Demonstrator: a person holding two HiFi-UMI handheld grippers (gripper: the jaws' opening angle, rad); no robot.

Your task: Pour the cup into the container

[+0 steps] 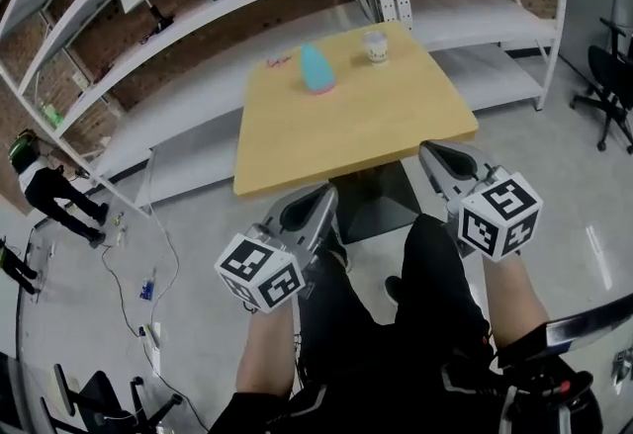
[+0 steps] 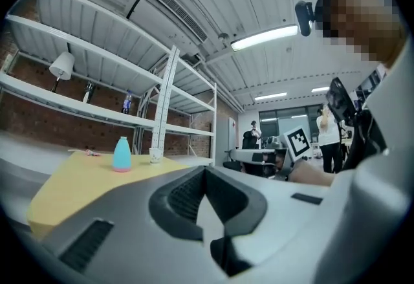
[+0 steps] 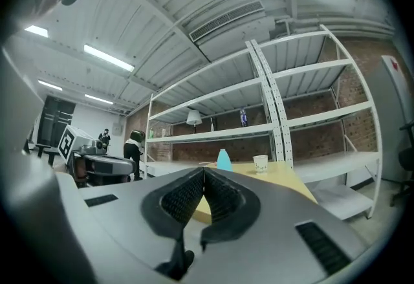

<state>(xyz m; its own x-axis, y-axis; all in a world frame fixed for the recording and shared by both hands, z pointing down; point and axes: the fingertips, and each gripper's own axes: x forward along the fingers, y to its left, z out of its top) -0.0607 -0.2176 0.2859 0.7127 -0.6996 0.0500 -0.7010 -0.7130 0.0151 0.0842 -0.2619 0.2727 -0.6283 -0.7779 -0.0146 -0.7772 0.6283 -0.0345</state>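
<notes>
My left gripper (image 1: 318, 200) and right gripper (image 1: 435, 157) both closed, empty, before table's (image 1: 356, 130) near edge; cup (image 1: 375, 46), blue container (image 1: 316, 68) by far edge.

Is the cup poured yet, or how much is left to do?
Nothing looks done yet. The cup stands upright on the table, apart from the blue container. In hand: nothing. The left claw and right claw are both shut and empty, near the table's close edge, far from the cup. Left to do: reach the cup, grab it and pour it into the container.
</notes>
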